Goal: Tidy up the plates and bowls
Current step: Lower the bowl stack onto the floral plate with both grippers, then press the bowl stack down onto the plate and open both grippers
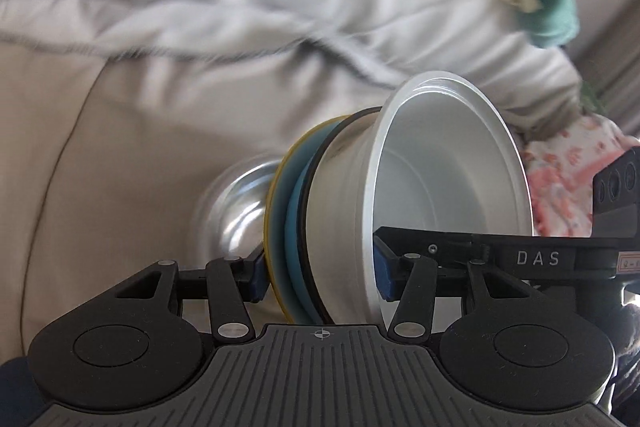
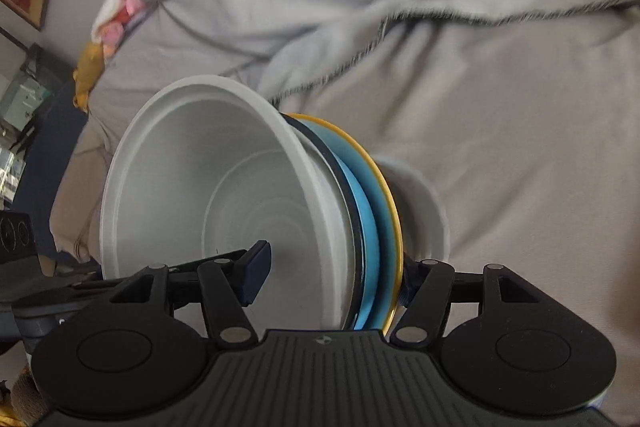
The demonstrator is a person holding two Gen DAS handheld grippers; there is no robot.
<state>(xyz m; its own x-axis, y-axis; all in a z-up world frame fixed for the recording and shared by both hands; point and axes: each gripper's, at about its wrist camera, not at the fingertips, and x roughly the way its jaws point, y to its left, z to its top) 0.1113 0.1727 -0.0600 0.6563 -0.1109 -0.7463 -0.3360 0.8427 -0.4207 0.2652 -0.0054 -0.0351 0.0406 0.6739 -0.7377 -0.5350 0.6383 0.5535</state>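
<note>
Carrying the stack [image 1: 360,211] above the bed [image 1: 120,155], both grippers [image 1: 318,279] [image 2: 332,279] clenched on it; next needs a level set-down.

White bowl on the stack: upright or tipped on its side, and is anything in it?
Tipped on its side and empty: the white bowl shows its bare inside sideways, with its base against the upended plates.
</note>
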